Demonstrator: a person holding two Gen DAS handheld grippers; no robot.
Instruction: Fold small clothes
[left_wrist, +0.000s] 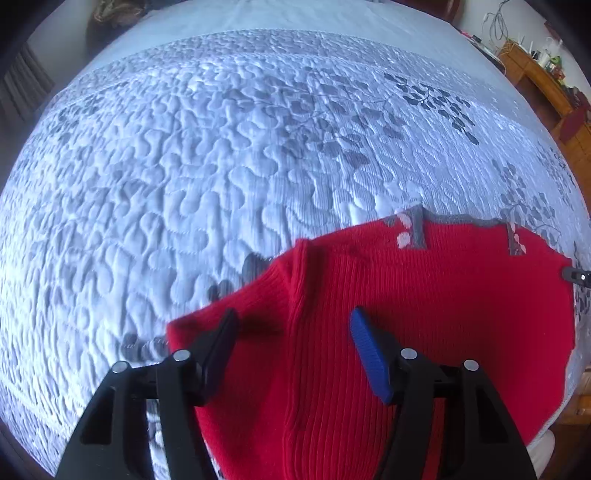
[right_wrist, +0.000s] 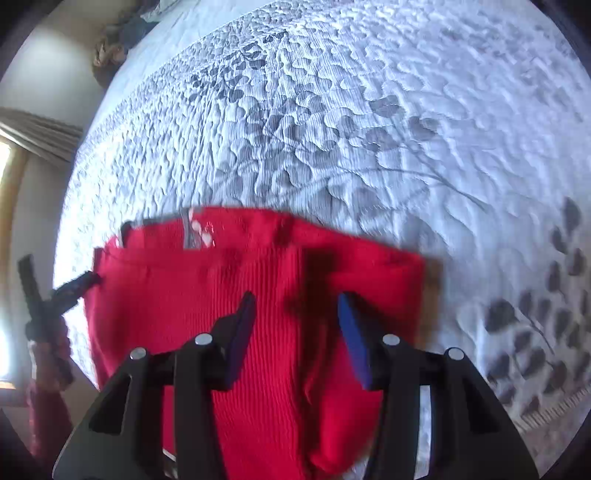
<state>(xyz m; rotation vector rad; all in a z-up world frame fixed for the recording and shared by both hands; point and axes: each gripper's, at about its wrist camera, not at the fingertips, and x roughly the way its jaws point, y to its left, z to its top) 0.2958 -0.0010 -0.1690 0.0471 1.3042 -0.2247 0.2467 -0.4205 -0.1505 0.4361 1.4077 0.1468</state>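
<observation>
One red knit garment (left_wrist: 424, 306), ribbed, with grey trim and pale leaf marks at its far edge; two hand-held grippers; one bed with a white quilted bedspread (left_wrist: 221, 166) printed with grey leaf sprays.

Garment lies on the bedspread near the bed's near edge. A raised fold or seam ridge runs lengthwise down the knit in both views. In the left wrist view the far grey-trimmed edge lies flat; the right side of the garment reaches close to the bed's edge. Wide open bedspread beyond and to the left of the garment. A wooden desk (left_wrist: 543, 81) with clutter stands well apart past the bed's far right corner.

Left hand-held gripper (left_wrist: 293, 319): jaws spread wide, nothing between them, poised over the knit with the ridge running between the fingers; contact with the cloth cannot be told.

Right hand-held gripper (right_wrist: 297, 304): jaws also parted, empty, over the red garment (right_wrist: 207, 295), ridge between the fingers; view slightly blurred. In this view the left hand-held gripper (right_wrist: 74, 288) shows at the garment's left edge, its tips at the cloth border; whether it touches cannot be told. Bedspread (right_wrist: 406, 129) open beyond and right.
</observation>
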